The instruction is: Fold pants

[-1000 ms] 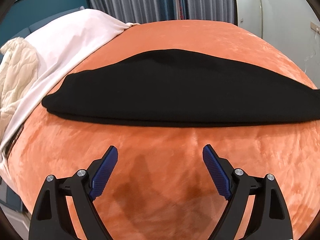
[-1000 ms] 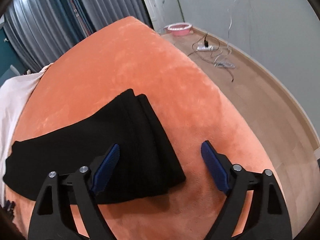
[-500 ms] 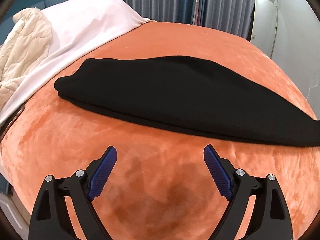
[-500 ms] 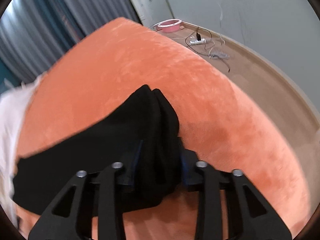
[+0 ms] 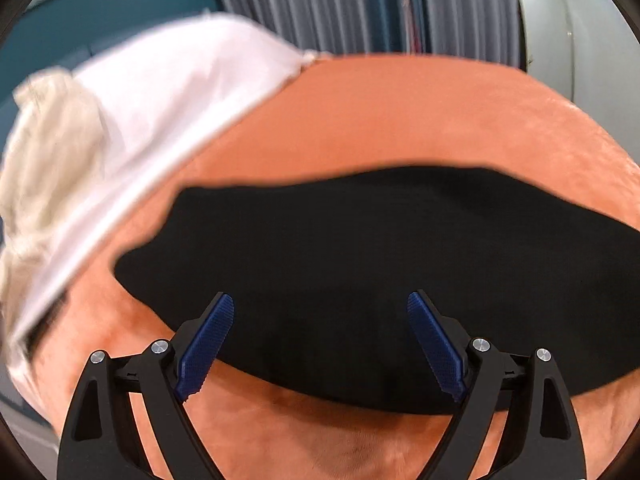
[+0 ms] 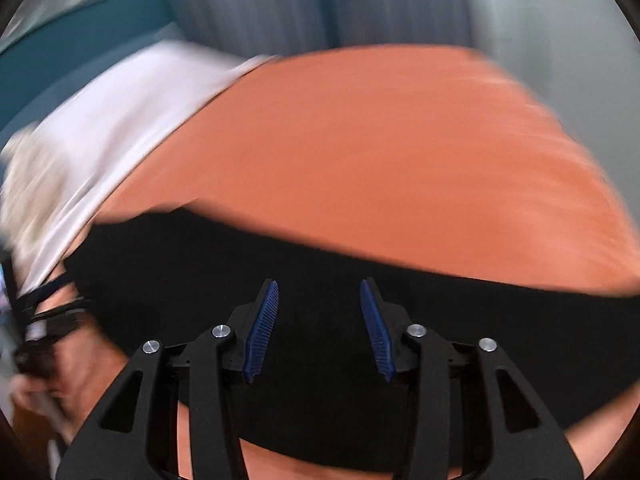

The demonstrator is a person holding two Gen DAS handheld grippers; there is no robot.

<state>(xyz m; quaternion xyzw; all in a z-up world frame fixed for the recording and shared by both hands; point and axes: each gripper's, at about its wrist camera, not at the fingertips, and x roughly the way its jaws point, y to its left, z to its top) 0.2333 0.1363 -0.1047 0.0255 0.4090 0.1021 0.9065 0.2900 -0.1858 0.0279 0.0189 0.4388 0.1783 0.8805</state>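
The black pants (image 5: pixel 360 248) lie folded lengthwise as a long band across the orange blanket (image 5: pixel 400 112). My left gripper (image 5: pixel 320 300) hovers open over the band's near edge close to its left end, with cloth below the blue pads and nothing pressed between them. In the blurred right wrist view, my right gripper (image 6: pixel 319 284) stands half-closed with black pants (image 6: pixel 320 360) cloth bunched between its fingers (image 6: pixel 262 332), and the band stretches away to both sides.
A white sheet (image 5: pixel 168 92) and a cream quilt (image 5: pixel 44 152) cover the bed's left side. Grey curtains (image 5: pixel 360 0) and a teal wall (image 5: pixel 100 12) stand behind. A hand with a dark wrist strap (image 6: pixel 52 320) shows at the lower left of the right wrist view.
My right gripper closed on the pants' right end and swung leftward with it. My left gripper moved forward over the pants' left end, staying open.
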